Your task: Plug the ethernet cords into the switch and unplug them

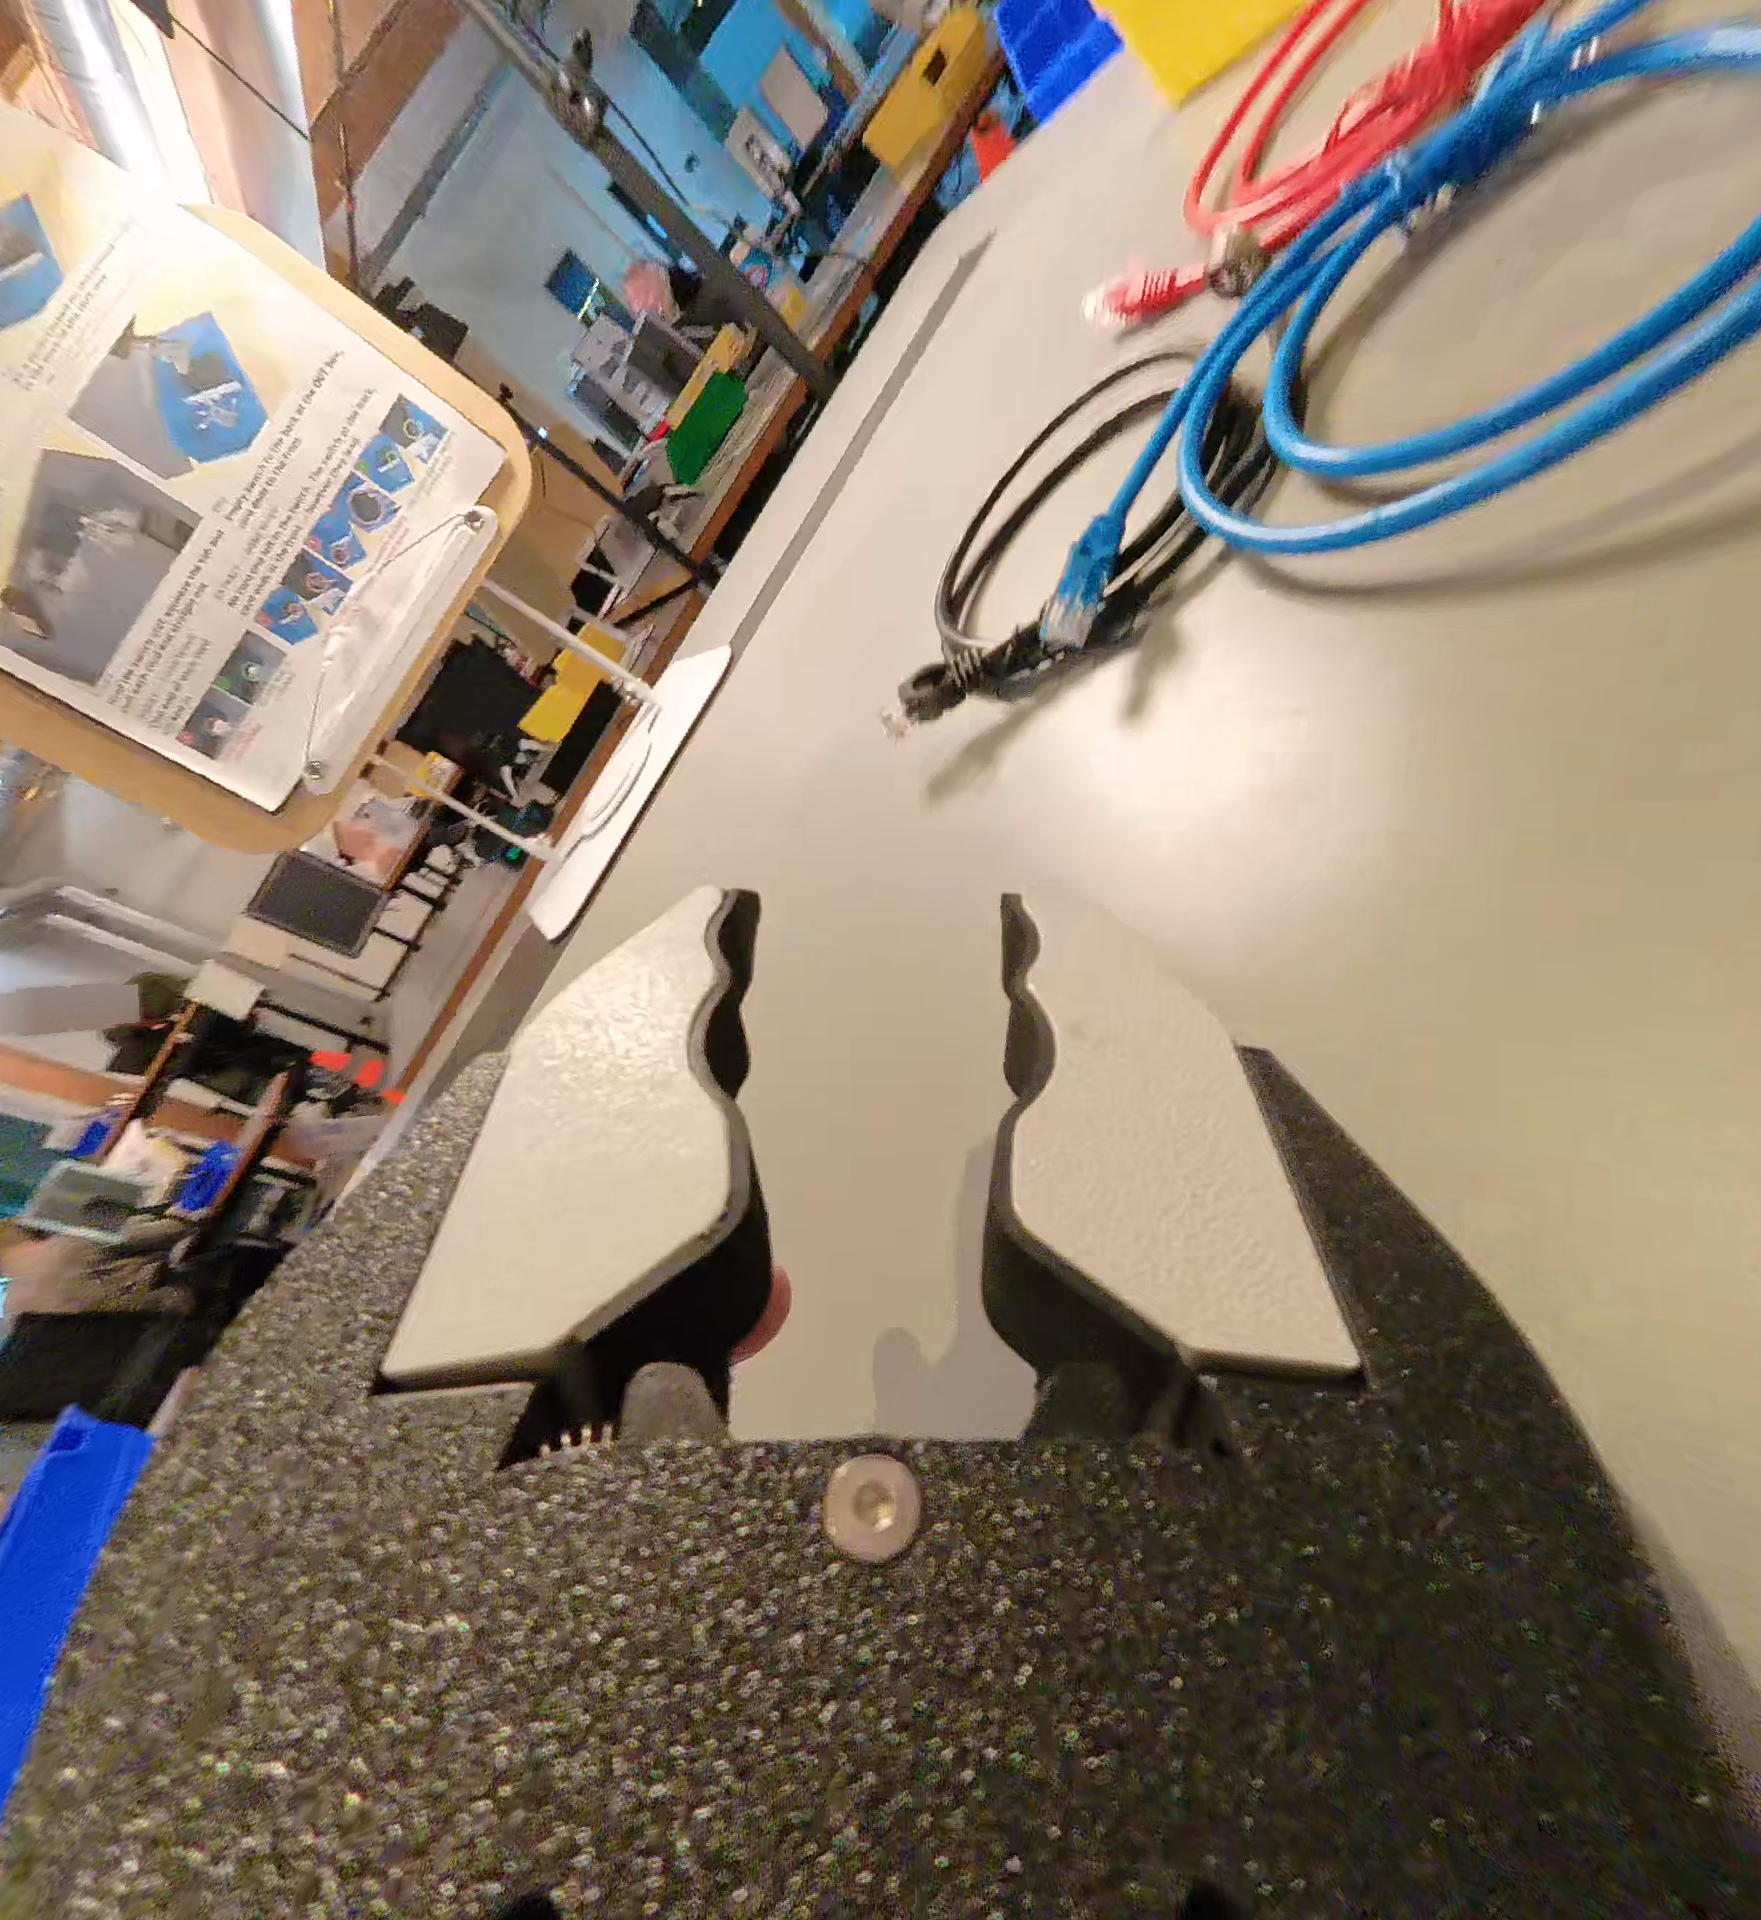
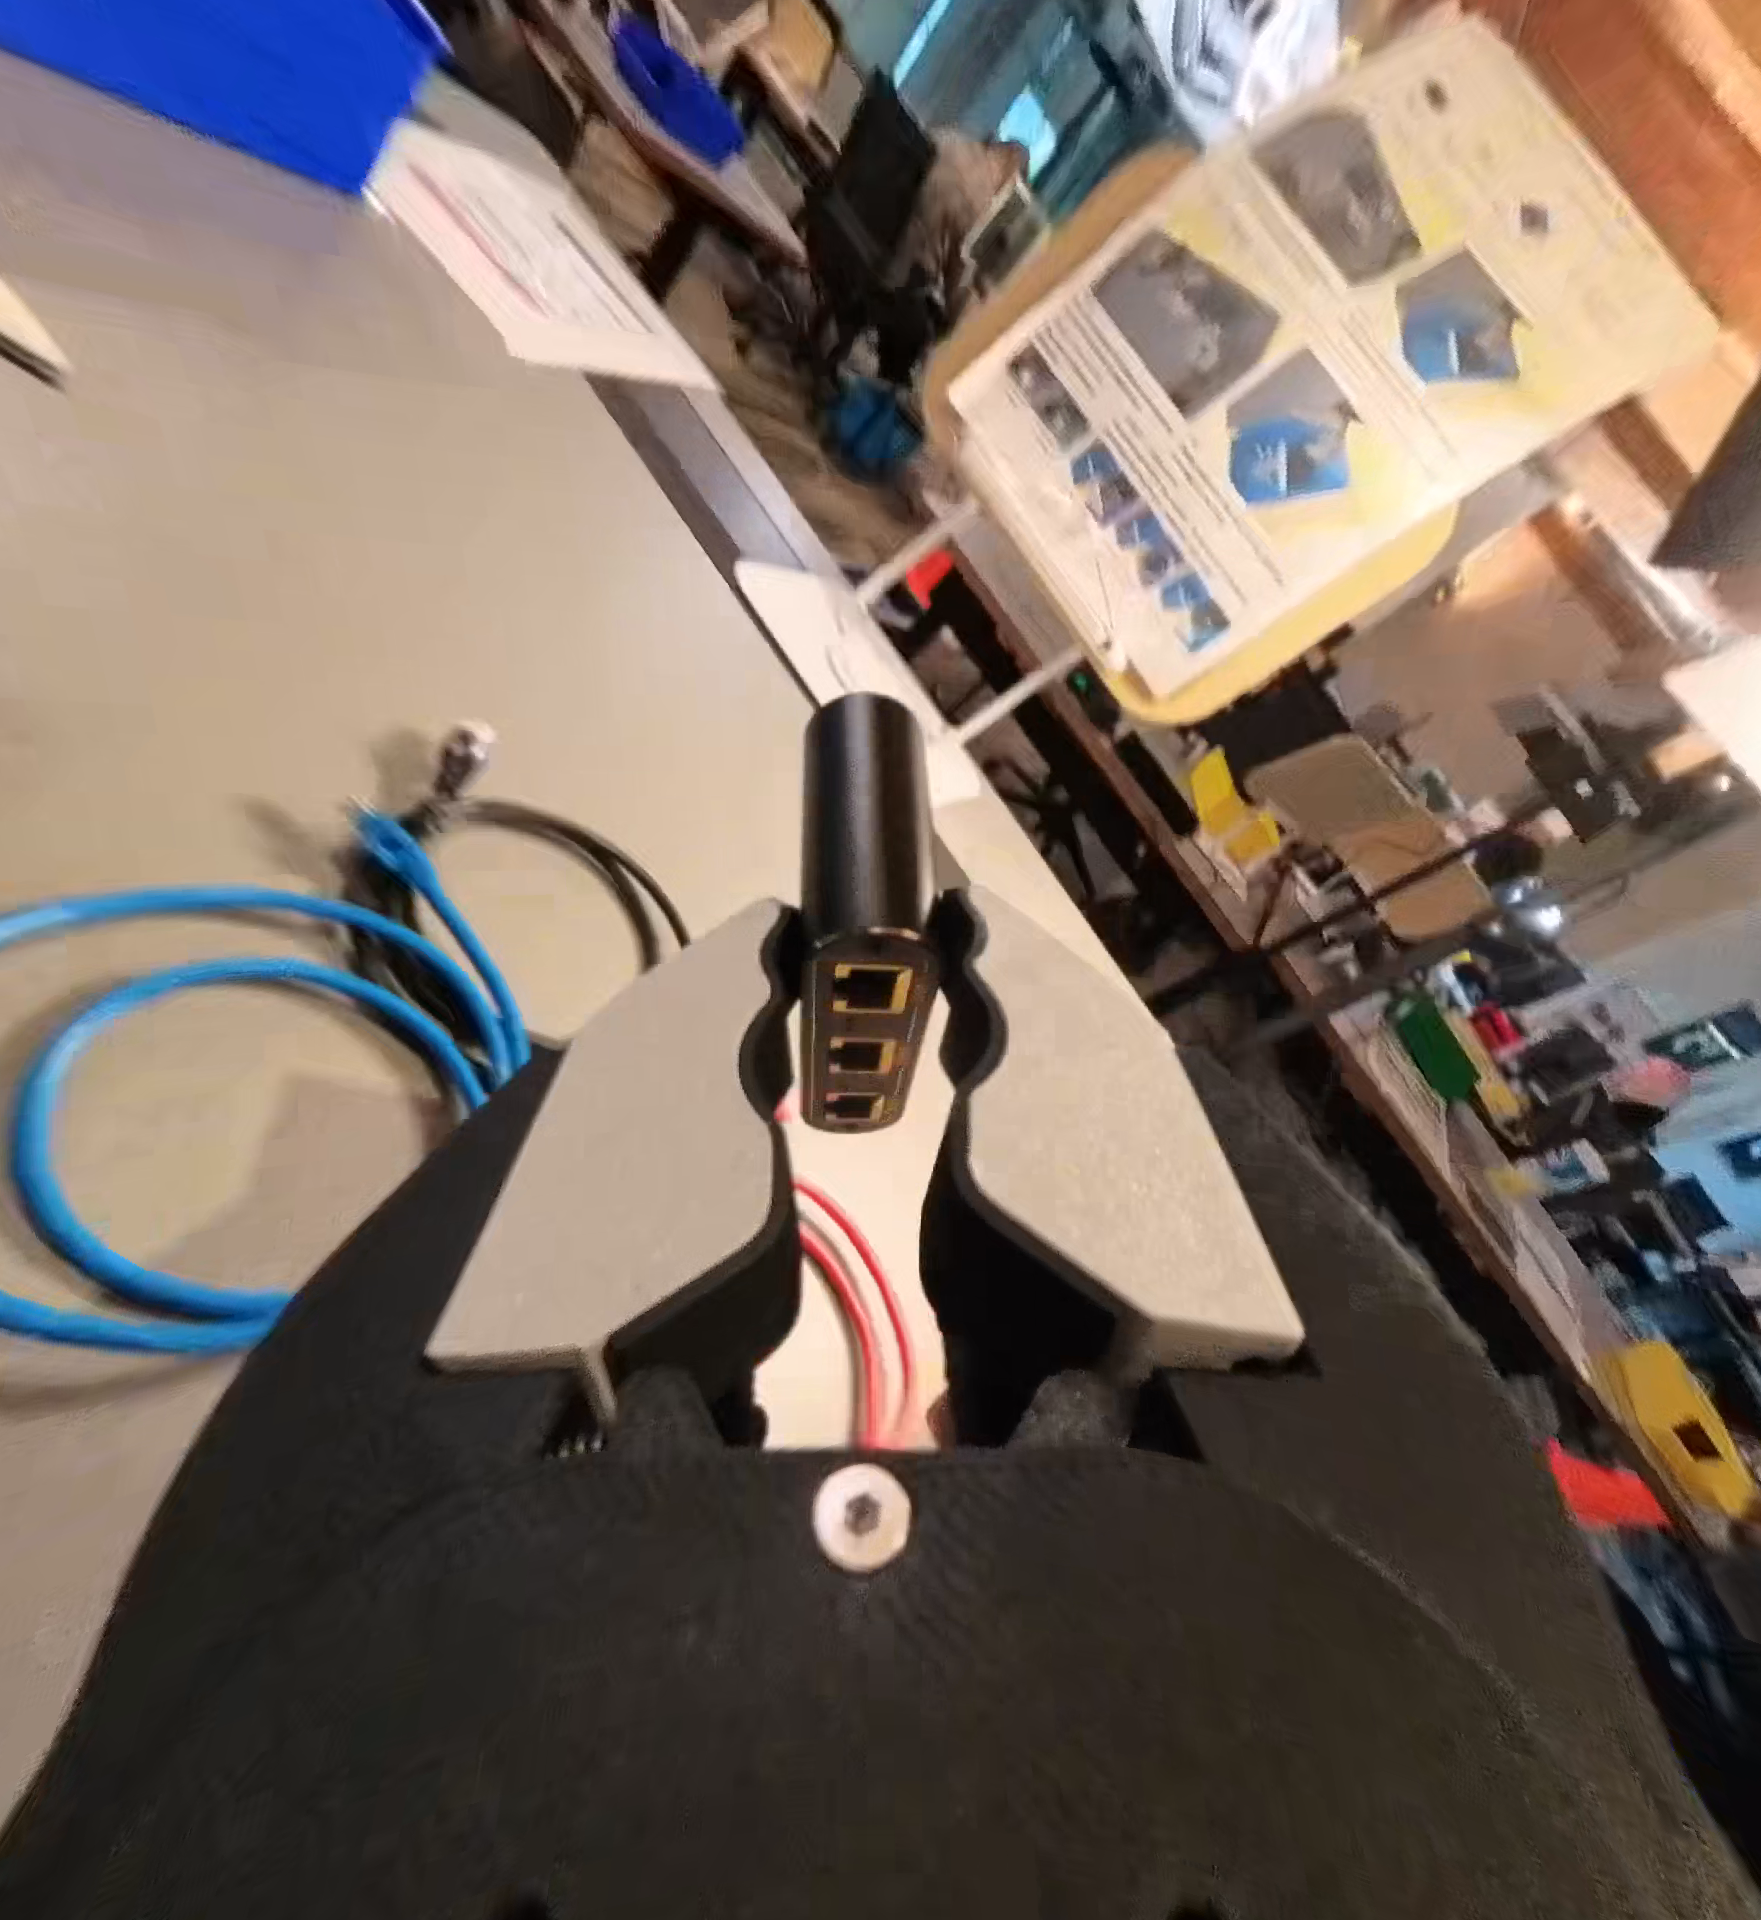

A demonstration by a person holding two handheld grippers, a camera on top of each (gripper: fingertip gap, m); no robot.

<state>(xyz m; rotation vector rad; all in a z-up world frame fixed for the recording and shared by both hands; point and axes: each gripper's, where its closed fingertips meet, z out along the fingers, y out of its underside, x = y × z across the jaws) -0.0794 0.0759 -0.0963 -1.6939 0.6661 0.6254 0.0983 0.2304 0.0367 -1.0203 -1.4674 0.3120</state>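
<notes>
Right gripper [image 2: 863,1023] nearest the lens, closed on a small black switch [image 2: 865,914], pinched at its port end between both fingers. Three gold-rimmed ports facing the camera, stacked one above the other, all empty; round black body pointing away past the fingertips, held above the tabletop [image 2: 263,520]. Red cord [image 2: 871,1299] glimpsed below, through the gap between the fingers. Blue cord [image 2: 180,956] looped on the tabletop to the left, black cord [image 2: 585,852] coiled just beyond and partly under it.

Left gripper [image 1: 876,935] parted wide, empty, only bare tabletop [image 1: 1375,935] between the fingers. Ahead of it, black cord [image 1: 1011,540] coiled flat, its plug end [image 1: 933,691] toward the camera. Blue cord [image 1: 1541,416] in large loops overlapping the black coil, one blue plug [image 1: 1078,592] lying across it. Red cord [image 1: 1323,135] farther off, touching the blue loops, blurred. Illustrated instruction sheet on a stand [image 1: 180,499] at the tabletop's edge.
</notes>
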